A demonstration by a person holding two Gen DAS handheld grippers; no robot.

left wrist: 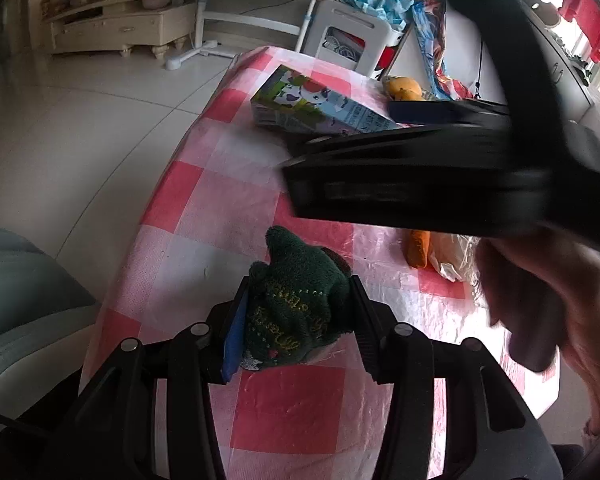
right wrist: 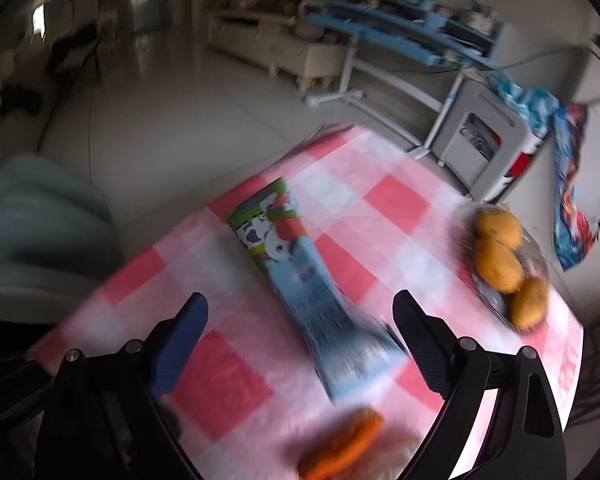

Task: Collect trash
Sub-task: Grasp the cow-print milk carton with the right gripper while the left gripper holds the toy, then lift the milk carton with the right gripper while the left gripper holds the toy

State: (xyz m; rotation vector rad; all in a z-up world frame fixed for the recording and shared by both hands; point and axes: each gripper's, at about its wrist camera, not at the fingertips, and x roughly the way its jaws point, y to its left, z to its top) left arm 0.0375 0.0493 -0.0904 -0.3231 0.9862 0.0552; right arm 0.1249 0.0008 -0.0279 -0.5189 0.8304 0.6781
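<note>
Left gripper (left wrist: 296,320): jaws closed on green cloth (left wrist: 296,304), dark, fuzzy, with yellow stitched lettering, held over checked tabletop (left wrist: 204,200). Right gripper (right wrist: 300,344): jaws wide apart, holding nothing, flanking carton (right wrist: 300,280), which lies flat on tabletop, cartoon cow print, blue end nearest.

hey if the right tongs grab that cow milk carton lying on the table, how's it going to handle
The milk carton lies flat, so it probably won't roll. Its near end looks flattened, suggesting it's empty, light and crushable. The plastic-covered tablecloth looks slick, so it may slide if nudged.
</note>
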